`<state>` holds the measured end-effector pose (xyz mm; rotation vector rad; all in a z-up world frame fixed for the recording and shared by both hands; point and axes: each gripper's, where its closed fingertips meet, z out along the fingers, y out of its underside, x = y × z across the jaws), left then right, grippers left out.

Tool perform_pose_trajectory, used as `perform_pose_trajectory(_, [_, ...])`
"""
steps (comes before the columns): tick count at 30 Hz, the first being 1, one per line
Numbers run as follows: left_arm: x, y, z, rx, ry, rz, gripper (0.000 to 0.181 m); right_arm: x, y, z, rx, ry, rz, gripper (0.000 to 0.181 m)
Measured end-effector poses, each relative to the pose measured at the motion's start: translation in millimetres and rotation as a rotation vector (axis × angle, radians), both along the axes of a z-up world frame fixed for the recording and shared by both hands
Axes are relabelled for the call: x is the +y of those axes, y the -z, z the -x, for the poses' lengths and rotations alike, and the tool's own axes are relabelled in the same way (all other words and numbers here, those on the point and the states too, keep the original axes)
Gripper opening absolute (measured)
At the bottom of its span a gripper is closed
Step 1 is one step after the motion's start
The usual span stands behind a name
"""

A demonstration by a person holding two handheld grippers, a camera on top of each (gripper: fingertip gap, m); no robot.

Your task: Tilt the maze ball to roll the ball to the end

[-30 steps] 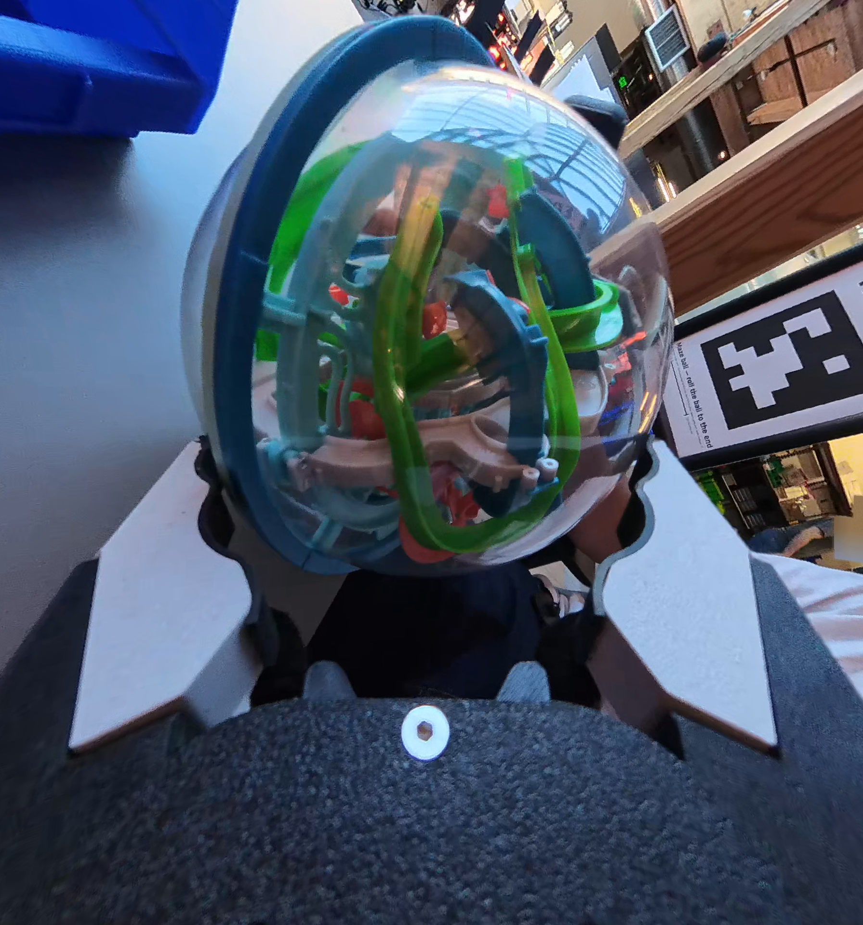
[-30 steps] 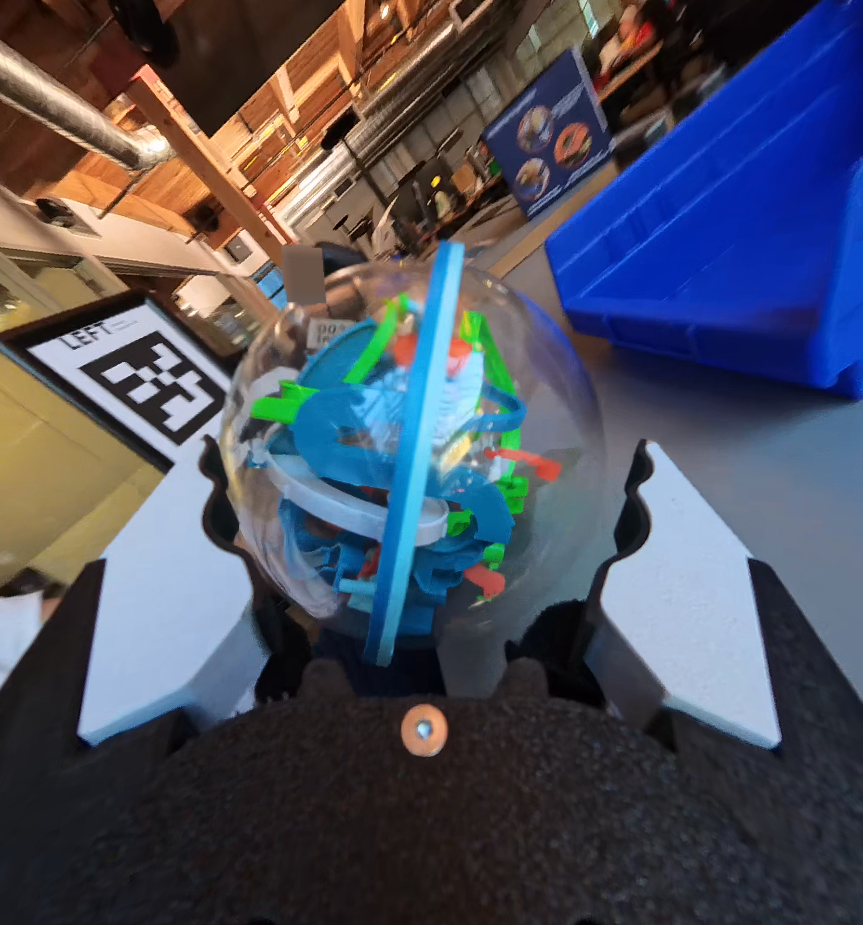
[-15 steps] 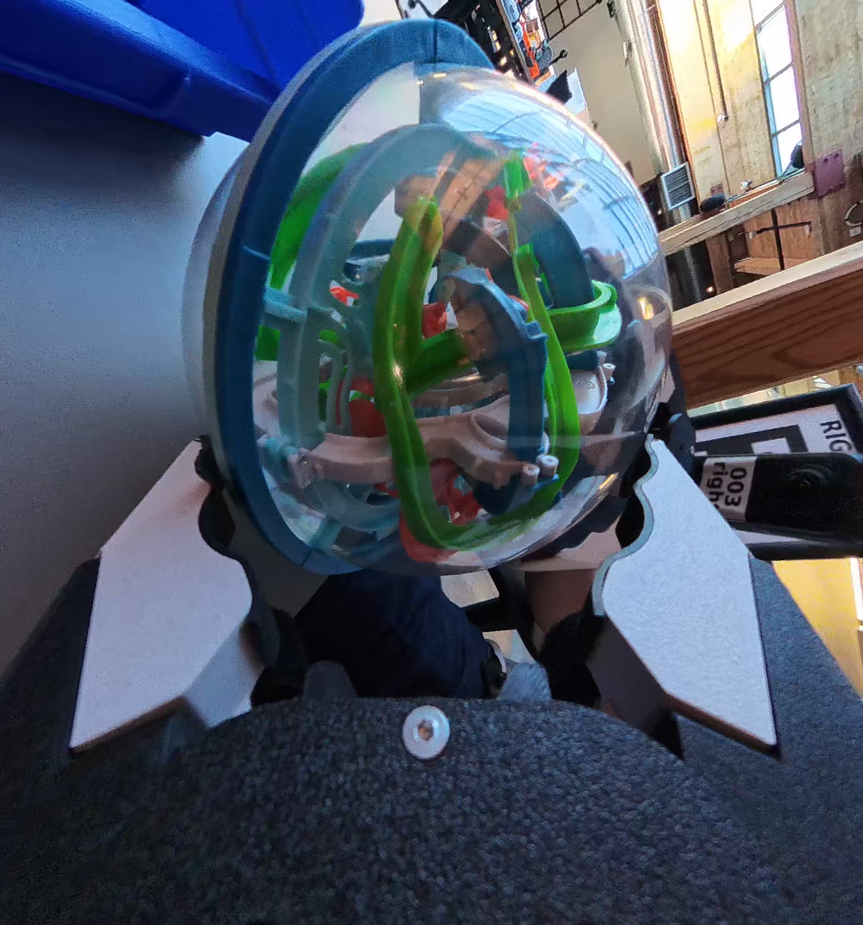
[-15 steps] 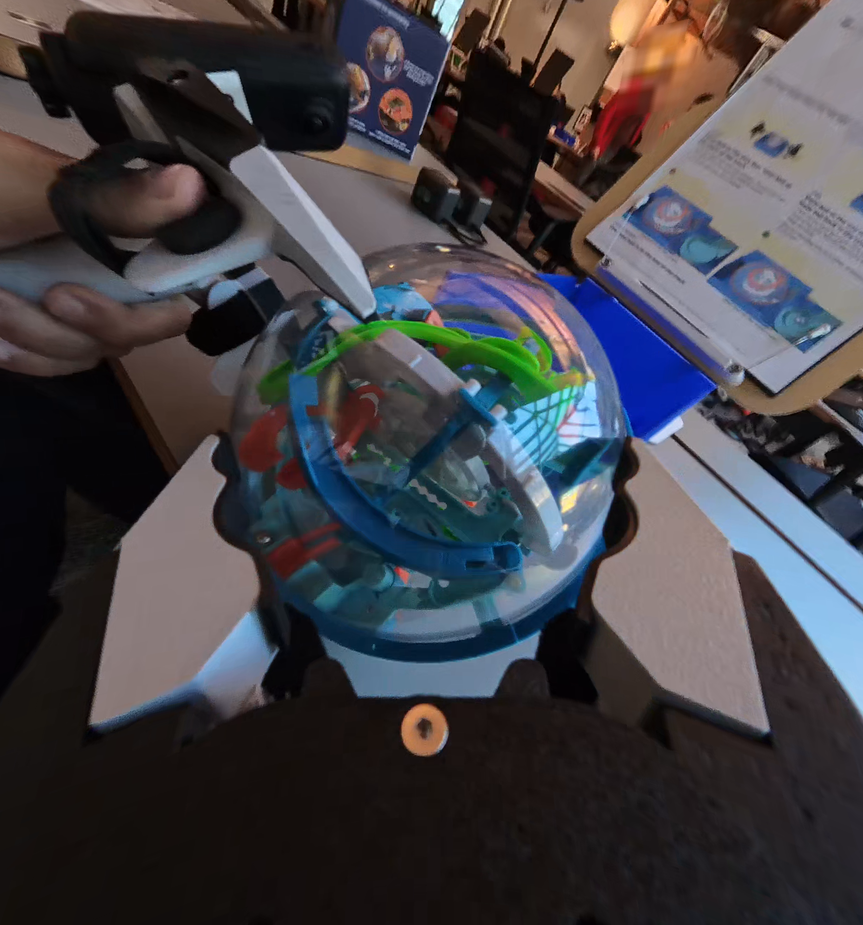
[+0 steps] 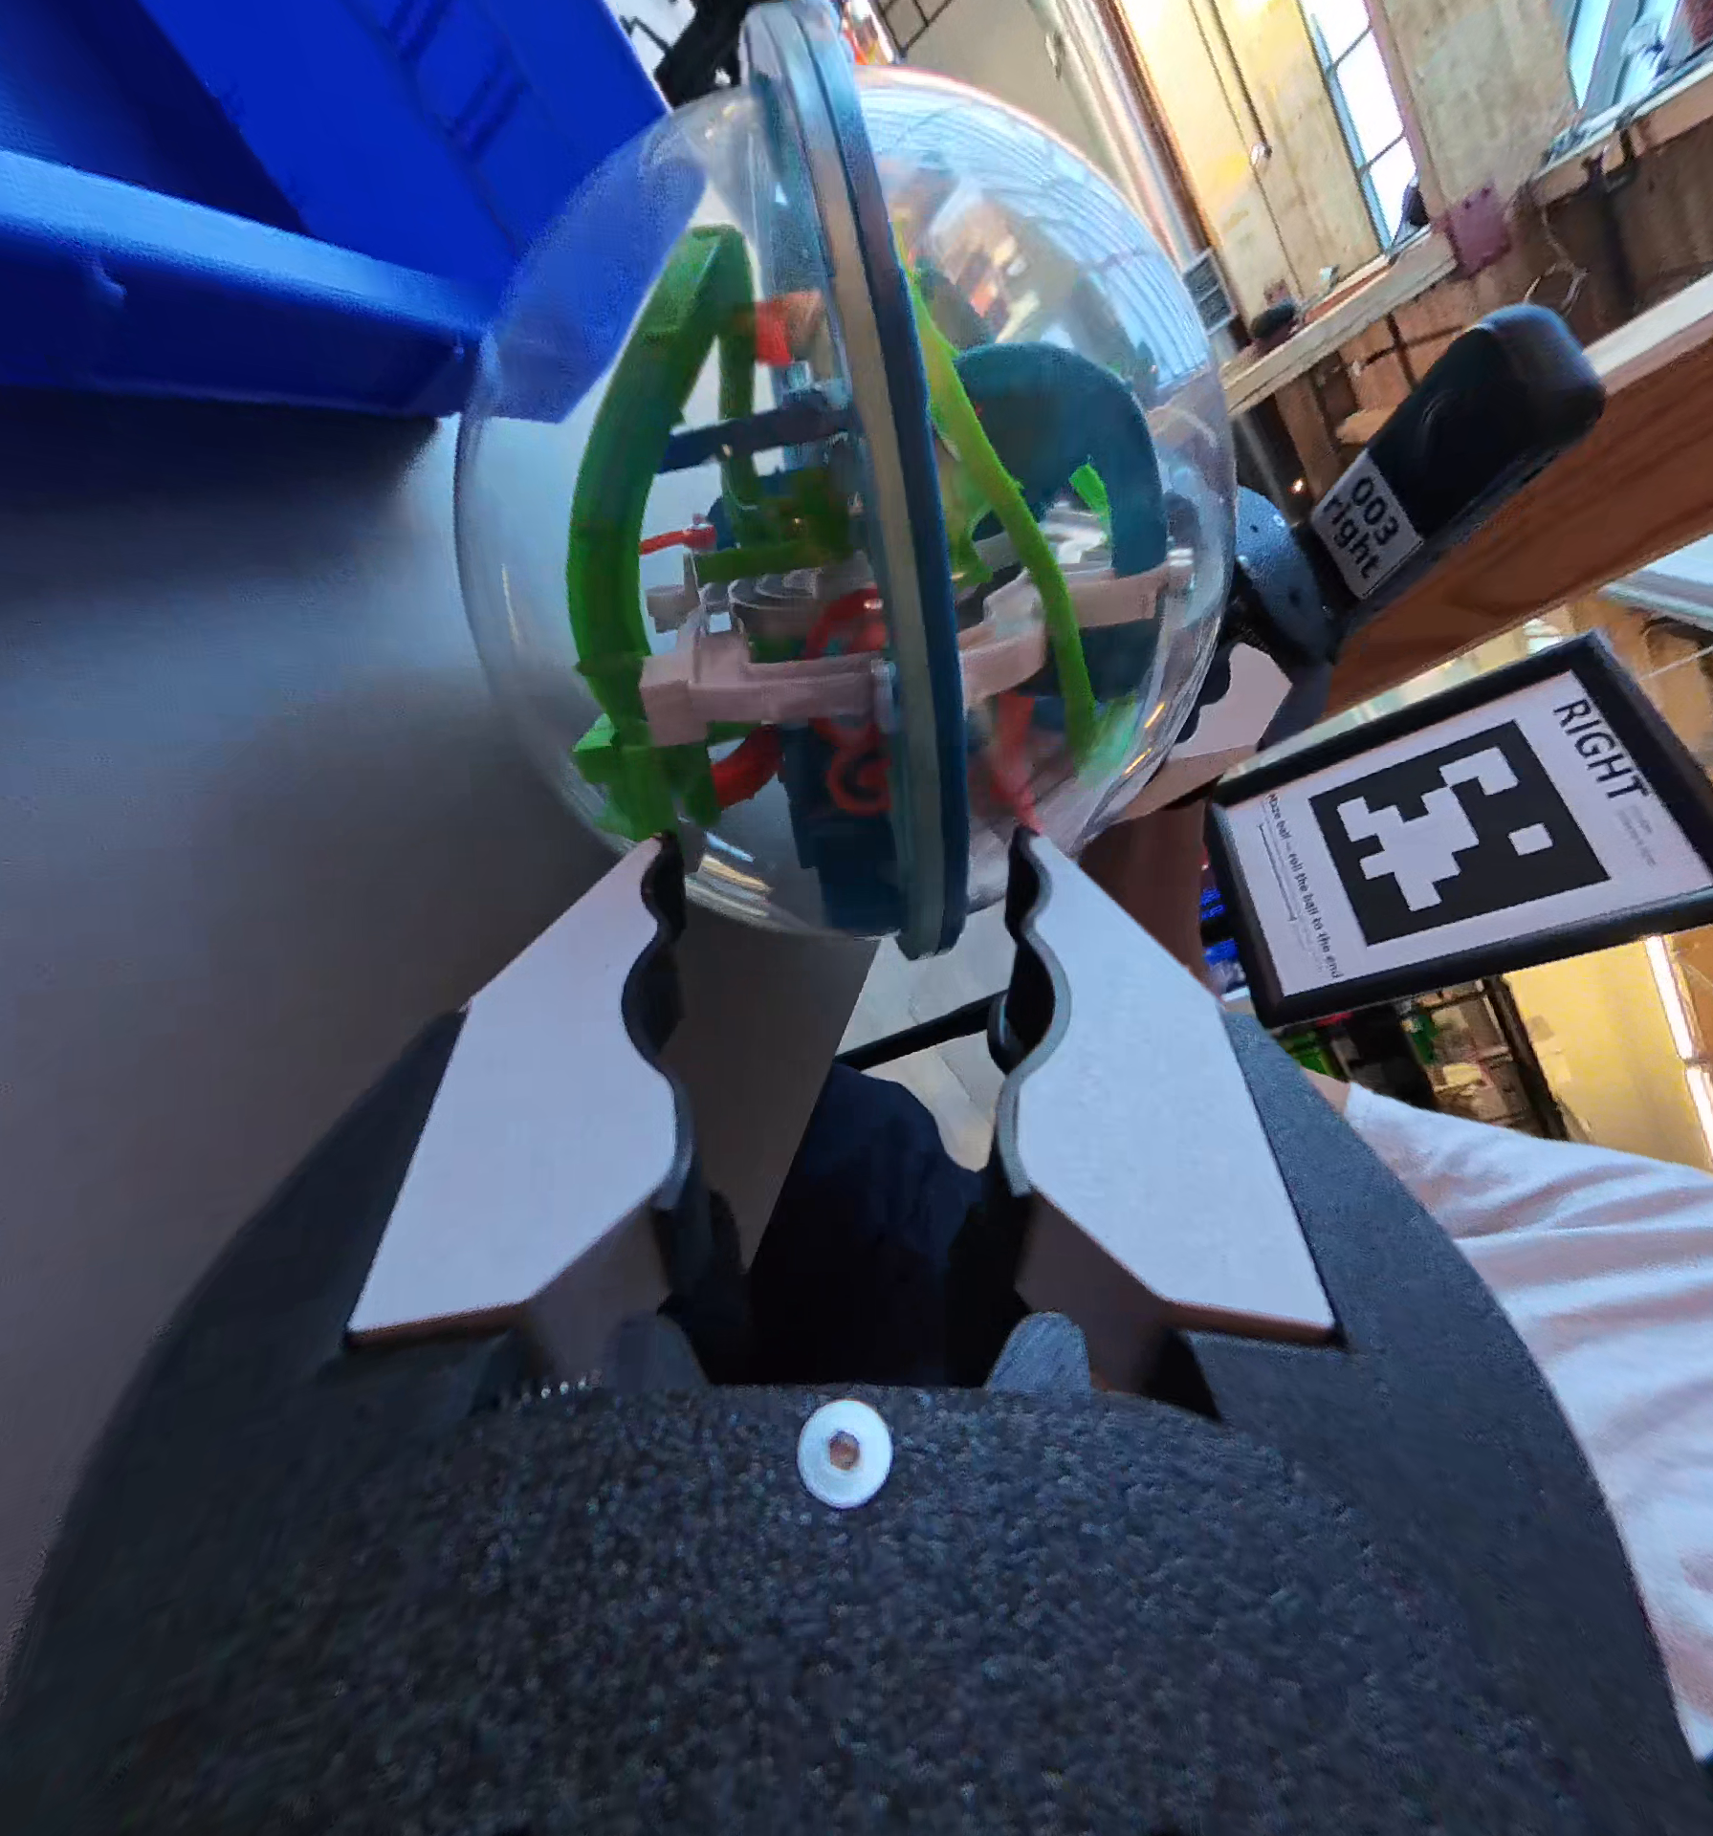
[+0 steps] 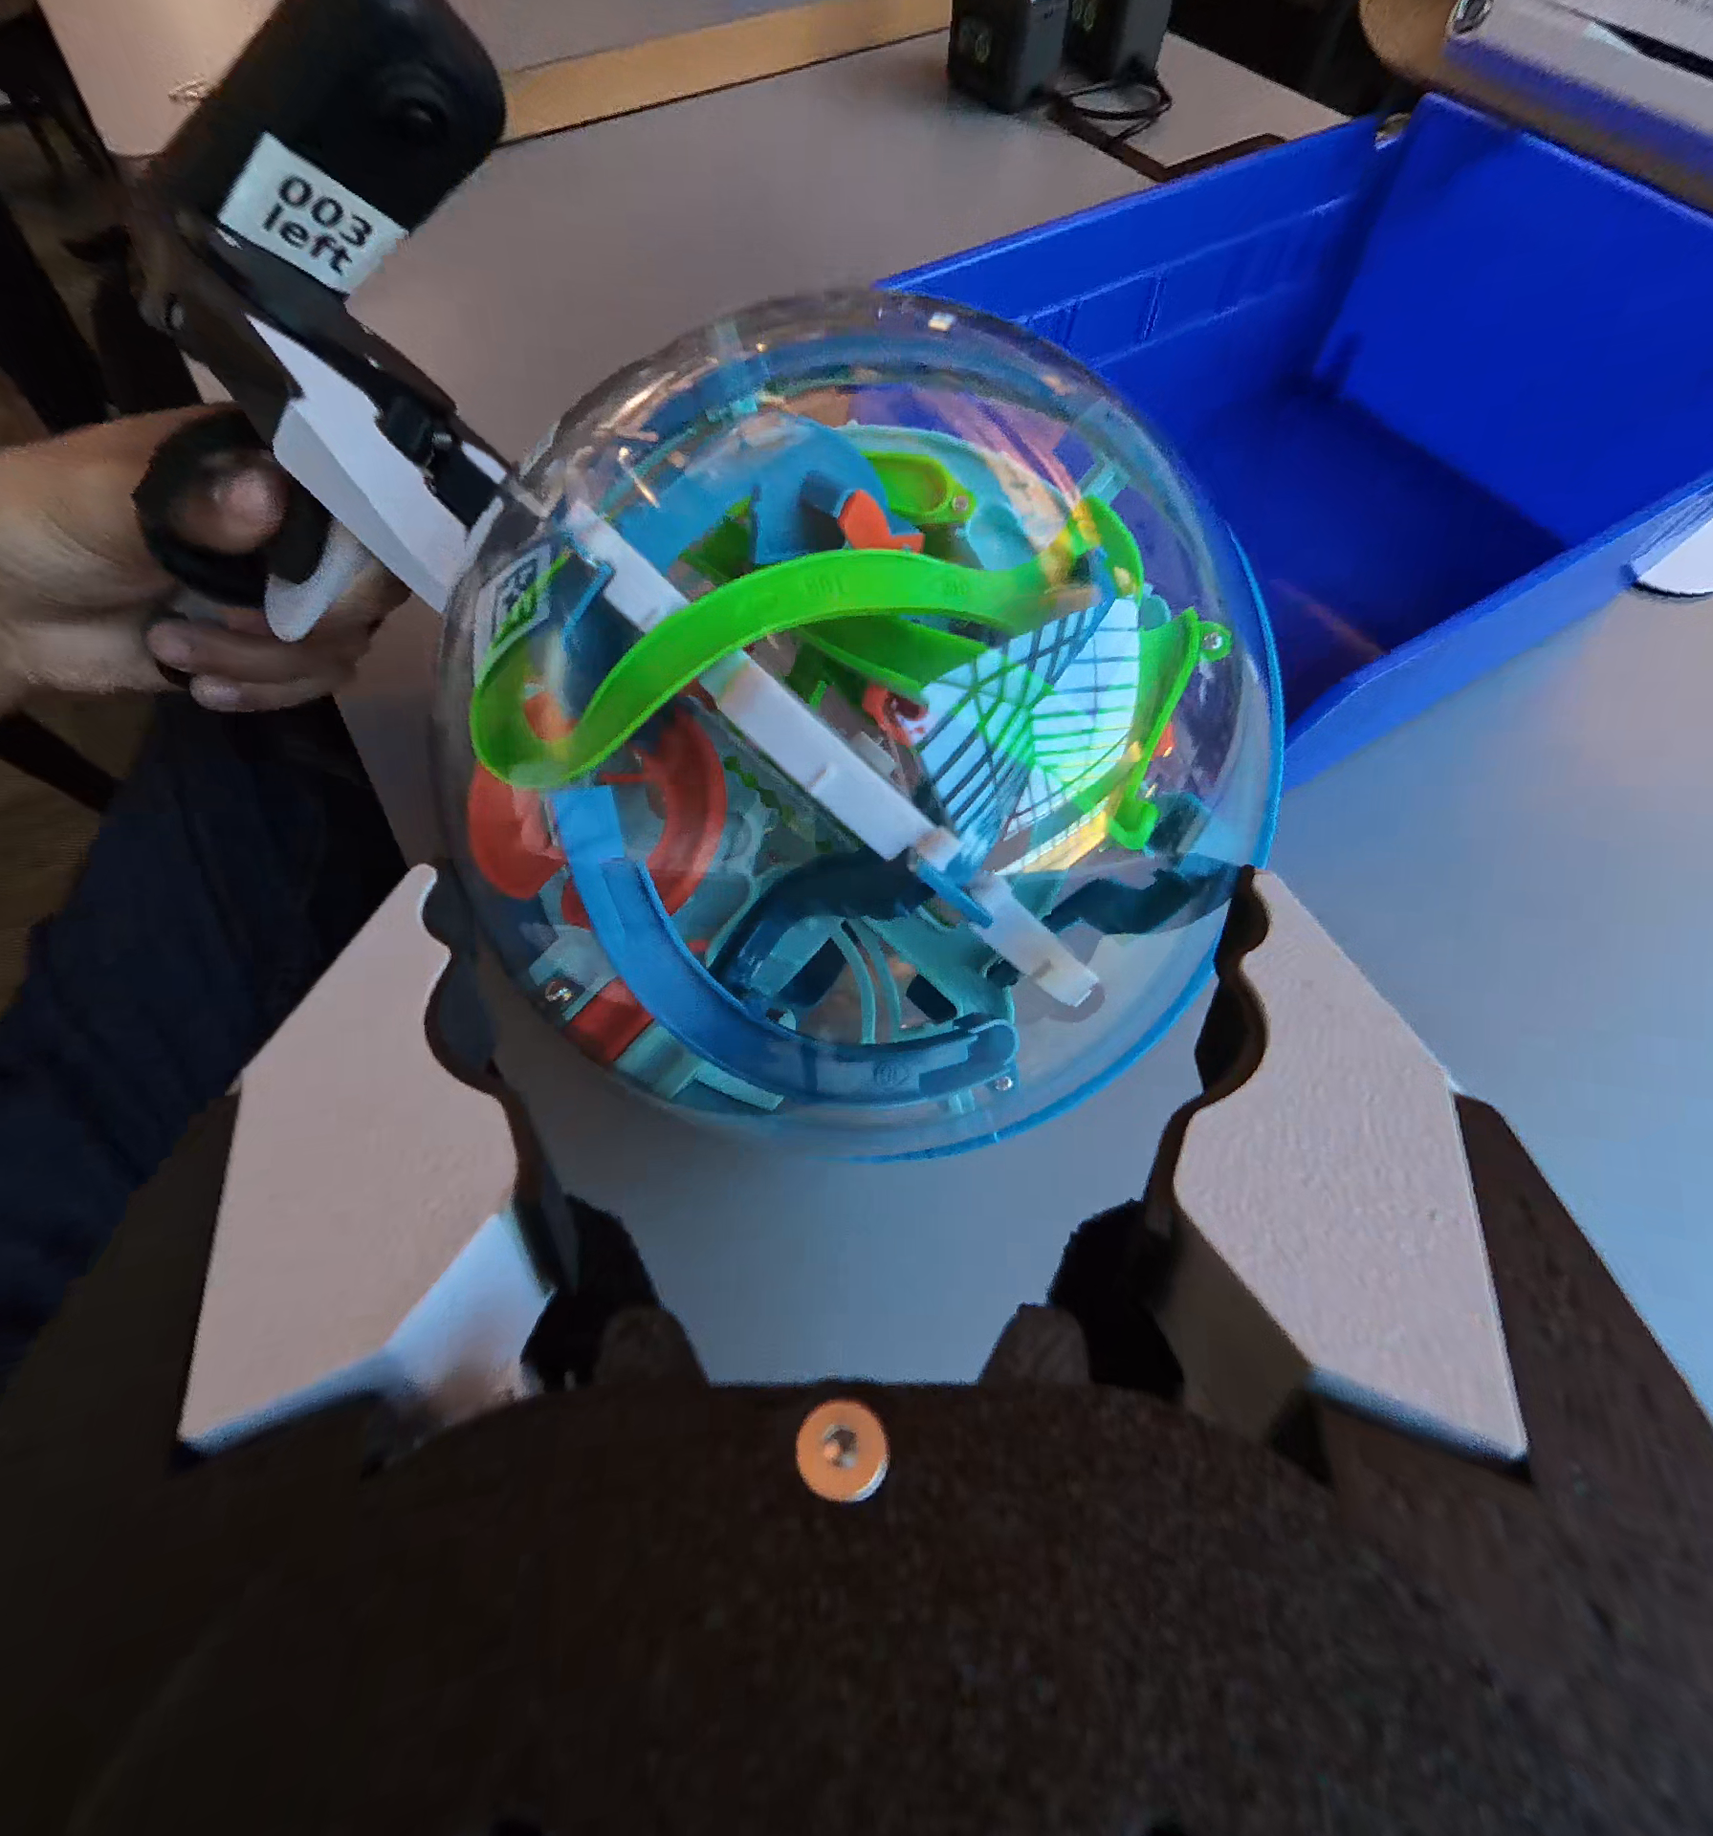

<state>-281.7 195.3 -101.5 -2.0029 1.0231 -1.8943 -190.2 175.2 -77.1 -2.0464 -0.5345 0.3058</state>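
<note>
We hold the clear plastic maze ball with green, blue and orange tracks inside (image 6: pixel 852 725) above the grey table (image 6: pixel 1528 894), in front of the blue plastic bin (image 6: pixel 1428 447) that lies at two o'clock. The right gripper (image 6: pixel 837 914) has its fingers spread wide and clamped on the sphere's lower half, near the blue seam ring. The left gripper (image 5: pixel 837 864) pinches the shell across that ring with its fingertips only.

We judge the shell hard, smooth, light and slippery (it may crack if squeezed strongly), so the ring is the safer hold. The small rolling ball we cannot find. Both tools carry white stickers, and a framed card with a black-and-white marker (image 5: pixel 1468 844) stands at three o'clock in the left view; their writing we leave unread.
</note>
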Motion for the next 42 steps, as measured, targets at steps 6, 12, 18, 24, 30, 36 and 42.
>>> perform_pose_trajectory(6, [-1.1, -8.7, 5.3, -0.129, -0.017, 0.211, 0.007, 13.2, -13.2, -6.3, 0.047, -0.06, 0.002, 0.135])
perform_pose_trajectory(12, [-8.4, -15.3, 6.6, -0.109, 0.03, 0.079, 0.009, 20.2, -15.6, -8.0, 0.145, -0.151, 0.055, 0.134])
perform_pose_trajectory(18, [25.0, -27.4, 23.7, -0.087, 0.054, -0.452, 0.045, 26.0, -16.7, -5.1, 0.193, -0.218, 0.084, 0.133])
perform_pose_trajectory(24, [39.5, -28.5, 10.2, -0.116, 0.162, -0.886, 0.143, 29.6, -19.0, -0.5, 0.178, -0.252, 0.076, 0.133])
perform_pose_trajectory(30, [23.1, -12.5, -27.1, -0.112, 0.333, -1.051, 0.159, 33.8, -20.6, 4.0, 0.187, -0.264, 0.078, 0.133])
perform_pose_trajectory(36, [25.7, 1.4, -36.4, -0.016, 0.311, -1.019, 0.158, 39.9, -26.6, 0.2, 0.254, -0.222, 0.058, 0.135])
perform_pose_trajectory(42, [20.2, 9.2, -32.6, 0.019, 0.21, -0.925, 0.158, 6.4, -22.4, -25.3, 0.307, -0.079, -0.073, 0.132])
